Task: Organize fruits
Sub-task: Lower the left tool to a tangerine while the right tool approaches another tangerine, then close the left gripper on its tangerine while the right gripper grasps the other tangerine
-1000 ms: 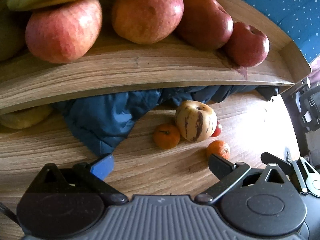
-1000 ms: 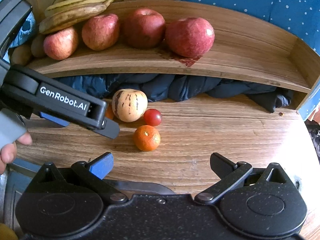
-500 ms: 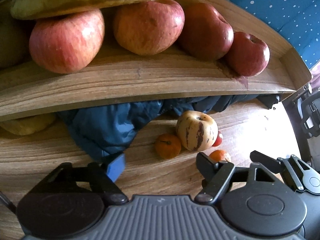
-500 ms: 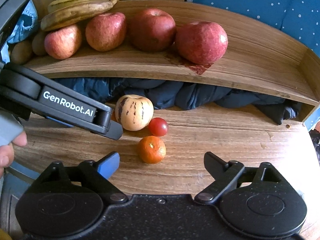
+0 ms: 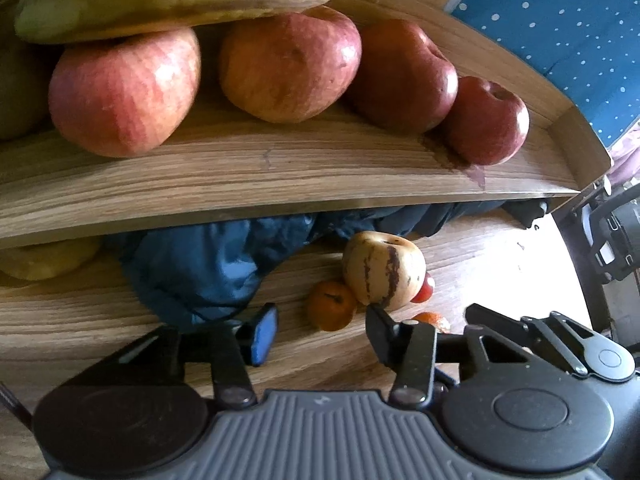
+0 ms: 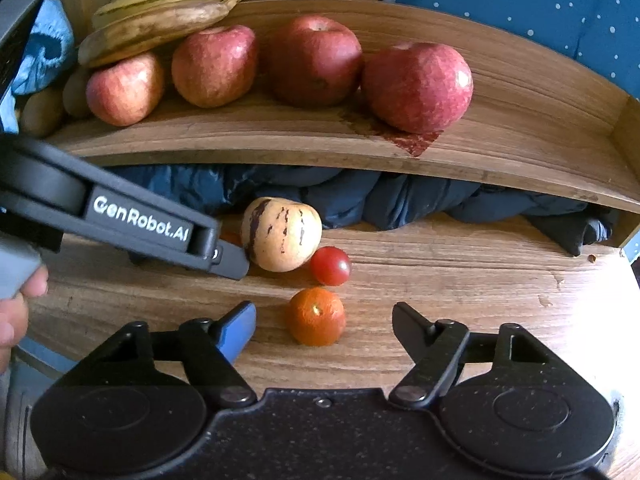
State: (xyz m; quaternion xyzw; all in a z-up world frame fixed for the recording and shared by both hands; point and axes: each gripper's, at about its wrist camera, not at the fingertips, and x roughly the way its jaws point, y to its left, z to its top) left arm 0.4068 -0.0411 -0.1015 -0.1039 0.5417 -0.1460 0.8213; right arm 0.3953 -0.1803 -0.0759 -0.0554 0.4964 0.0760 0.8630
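Nearest in the right wrist view, the right claw [image 6: 324,320] hangs over the wooden worktop [image 6: 460,280], its jaws closing with an orange [image 6: 316,316] lying between the tips; the pads do not touch it. Just beyond the orange sits a cherry tomato [image 6: 330,265], and touching that, to the left, a pale striped melon [image 6: 281,234].

The left claw [image 5: 322,330] comes in from the left, a hand [image 6: 18,312] gripping its handle. Its jaws are also closing, narrower than the right one's, with only bare worktop between the pads. Just past its tips lies a second orange [image 5: 331,305], against the near left of the melon.

Behind the fruit, dark blue cloth [image 6: 360,196] is bunched under a curved wooden shelf [image 6: 280,140]. On the shelf four apples [image 6: 314,60] stand in a row, the rightmost beside a red stain [image 6: 414,142]. Bananas [image 6: 160,12] rest on the leftmost apples, and brownish fruit I cannot identify sits at the far left end. Blue dotted fabric [image 6: 540,8] hangs behind.
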